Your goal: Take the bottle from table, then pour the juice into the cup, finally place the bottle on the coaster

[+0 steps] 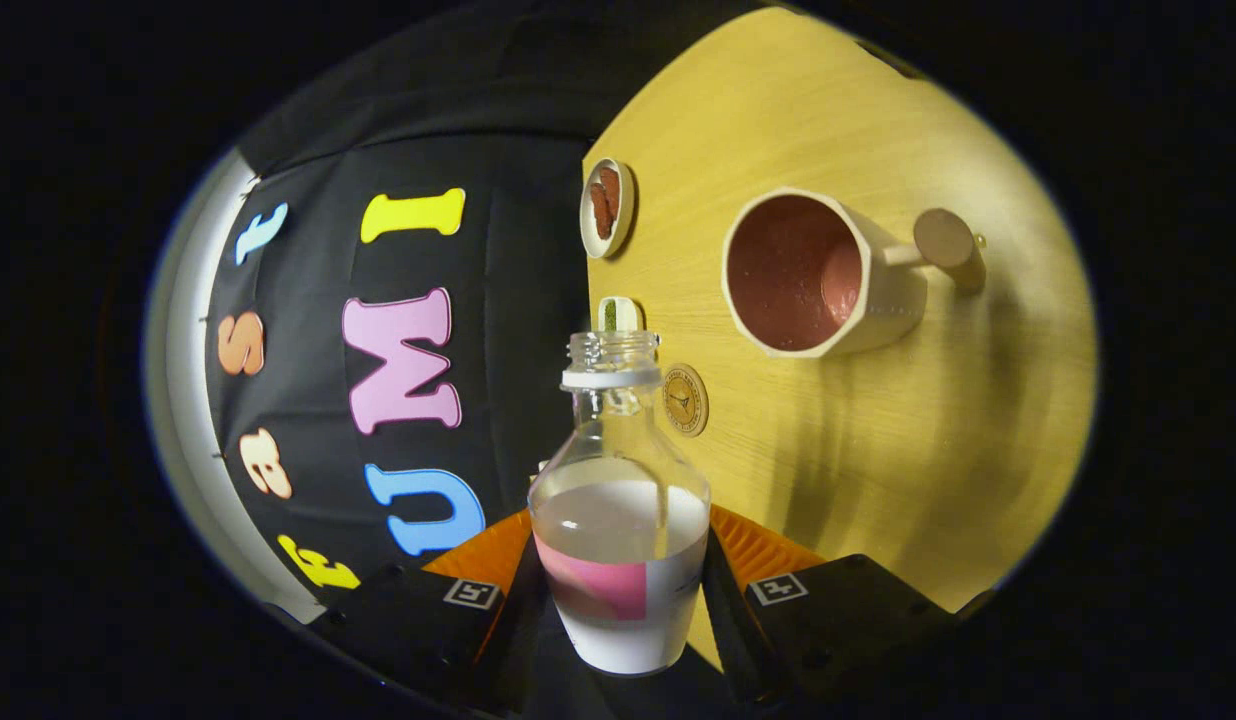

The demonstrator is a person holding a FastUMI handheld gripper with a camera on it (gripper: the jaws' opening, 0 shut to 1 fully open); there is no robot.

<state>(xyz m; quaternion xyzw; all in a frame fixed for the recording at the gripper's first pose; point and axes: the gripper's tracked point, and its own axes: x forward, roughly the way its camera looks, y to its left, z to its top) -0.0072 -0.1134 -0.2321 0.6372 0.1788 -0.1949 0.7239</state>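
Note:
A clear, uncapped bottle (618, 520) with white liquid in its lower part and a pink-and-white label sits between my fingers, and my gripper (618, 570) is shut on it. The whole view is rolled, so the wooden table (878, 450) stands on edge and the bottle is tipped with its neck pointing ahead. Beyond the bottle's mouth, off to the right, is a cream faceted cup (818, 272) with a pinkish inside and a round knob handle. A small round coaster (685, 400) lies on the table just past the bottle's neck.
A small dish (606, 208) holding something reddish-brown sits near the table's edge by the booth wall. A small white and green item (618, 314) shows just behind the bottle's mouth. The table's edge runs right along the black cloth wall.

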